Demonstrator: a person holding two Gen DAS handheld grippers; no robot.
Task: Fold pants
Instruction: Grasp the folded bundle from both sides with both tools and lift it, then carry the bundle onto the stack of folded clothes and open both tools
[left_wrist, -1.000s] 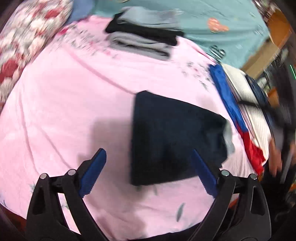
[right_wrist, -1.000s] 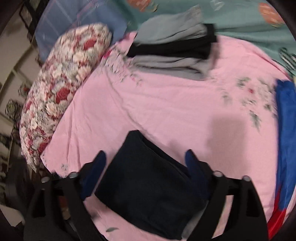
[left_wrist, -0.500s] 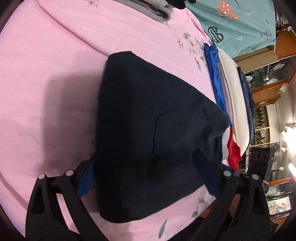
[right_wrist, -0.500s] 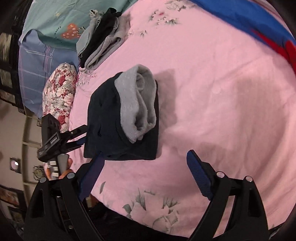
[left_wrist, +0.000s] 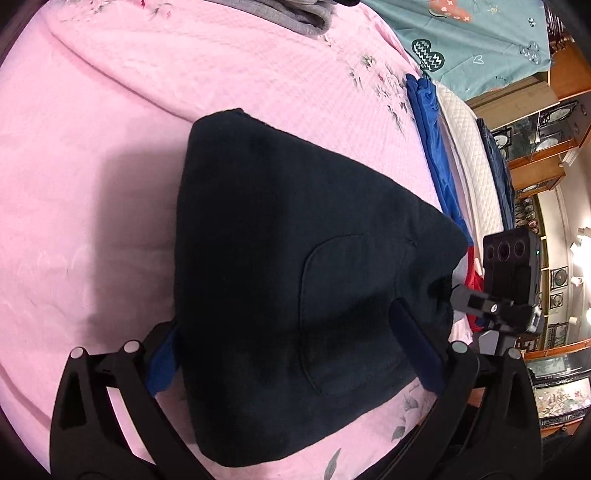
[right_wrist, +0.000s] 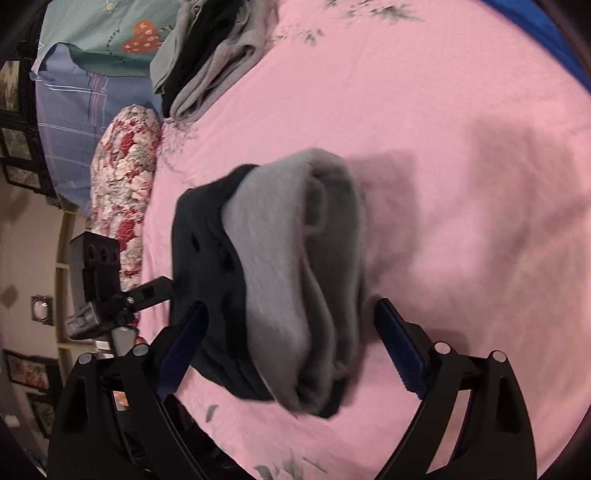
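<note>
The dark navy pants (left_wrist: 295, 280) lie folded into a thick bundle on the pink bedspread (left_wrist: 110, 155). My left gripper (left_wrist: 291, 350) is open, its fingers straddling the bundle's near edge. In the right wrist view the pants (right_wrist: 207, 266) show their grey fleece lining (right_wrist: 295, 266) at the folded end. My right gripper (right_wrist: 291, 347) is open, its fingers on either side of that end. Each gripper shows in the other's view: the right one (left_wrist: 506, 295) at the bundle's far right end, the left one (right_wrist: 107, 291) at its left.
A stack of folded grey and black clothes (right_wrist: 210, 62) lies at the far side of the bed. A floral pillow (right_wrist: 122, 199) sits at the left edge. Blue and red cloth (left_wrist: 432, 147) and a white quilted pad (left_wrist: 469, 158) lie along the right side.
Both grippers have moved closer to the pants and now straddle opposite ends of the bundle. Both have stayed open.
</note>
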